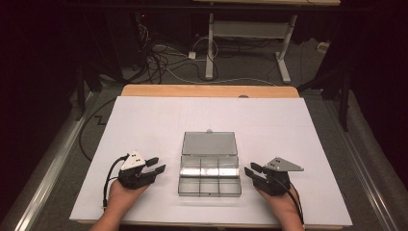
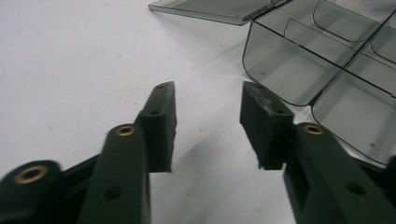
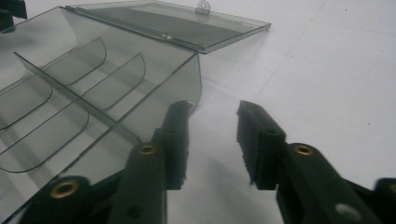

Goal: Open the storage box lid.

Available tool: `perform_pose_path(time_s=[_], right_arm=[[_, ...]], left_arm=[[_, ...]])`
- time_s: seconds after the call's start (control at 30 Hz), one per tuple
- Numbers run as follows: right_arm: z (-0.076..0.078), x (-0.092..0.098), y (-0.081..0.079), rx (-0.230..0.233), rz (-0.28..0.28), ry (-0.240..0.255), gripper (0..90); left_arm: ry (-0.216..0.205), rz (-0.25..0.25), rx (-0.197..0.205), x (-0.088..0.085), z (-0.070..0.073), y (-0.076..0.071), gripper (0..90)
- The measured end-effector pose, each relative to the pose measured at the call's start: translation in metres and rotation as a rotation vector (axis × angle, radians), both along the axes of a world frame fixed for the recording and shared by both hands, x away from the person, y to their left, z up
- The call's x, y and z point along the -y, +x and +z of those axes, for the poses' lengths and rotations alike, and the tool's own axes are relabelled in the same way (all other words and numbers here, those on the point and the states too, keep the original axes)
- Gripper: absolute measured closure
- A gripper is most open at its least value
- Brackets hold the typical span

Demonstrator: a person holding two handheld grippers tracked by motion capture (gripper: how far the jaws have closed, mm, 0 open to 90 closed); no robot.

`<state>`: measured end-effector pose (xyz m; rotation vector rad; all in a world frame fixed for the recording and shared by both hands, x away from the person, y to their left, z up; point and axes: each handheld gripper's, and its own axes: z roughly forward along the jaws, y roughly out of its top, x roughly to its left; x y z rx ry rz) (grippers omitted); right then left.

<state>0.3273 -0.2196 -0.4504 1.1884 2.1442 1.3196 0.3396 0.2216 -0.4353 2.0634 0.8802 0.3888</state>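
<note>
Bright overhead light on the white table (image 1: pixel 144 120), dark surroundings, soft shadows, slightly grainy close views.

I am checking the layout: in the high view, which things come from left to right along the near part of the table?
Left gripper → clear box → right gripper.

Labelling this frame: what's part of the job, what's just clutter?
In play:
- clear box, lid open flat
- left gripper, open
- right gripper, open

Clutter:
- white mat
- floor cables
- far desk frame
</note>
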Motion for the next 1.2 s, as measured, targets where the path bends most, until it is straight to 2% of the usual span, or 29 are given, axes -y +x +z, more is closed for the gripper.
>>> perform_pose_path(time_s=[0.1,0.17,0.3,0.37,0.43,0.5,0.57,0.7,0.83,1.2], right_arm=[[0.001,0.003,-0.001,0.004,-0.009,0.001,51.4],[0.001,0.005,-0.001,0.006,-0.014,0.005,41.9],[0.0,0.01,0.001,0.01,-0.026,-0.011,26.0],[0.0,0.013,0.003,0.005,-0.036,-0.002,17.3],[0.0,0.014,0.004,-0.001,-0.038,0.008,12.4],[0.0,0.014,0.004,0.001,-0.041,0.0,5.9],[0.0,0.013,0.004,0.01,-0.045,-0.012,0.1],[0.002,0.01,0.003,0.016,-0.046,-0.041,0.0],[0.005,0.013,-0.001,0.019,-0.055,-0.046,0.0],[0.008,0.039,-0.013,0.032,-0.104,-0.045,0.0]], left_arm=[[0.015,0.01,0.012,-0.001,0.0,0.0,42.8],[0.019,0.016,0.014,-0.003,0.0,0.0,35.2],[-0.009,0.015,0.001,-0.007,0.0,0.003,22.4],[-0.003,0.016,0.004,-0.006,0.0,0.002,14.4],[0.012,0.014,0.005,-0.003,0.0,0.002,10.5],[0.03,0.012,0.002,-0.002,0.0,0.002,0.5],[0.029,0.012,0.005,-0.002,-0.001,0.001,0.0],[0.039,0.023,-0.002,0.0,-0.002,0.002,0.0],[0.004,0.028,-0.028,-0.004,-0.002,0.005,0.0],[0.004,0.02,-0.027,-0.004,-0.002,0.005,0.0]])
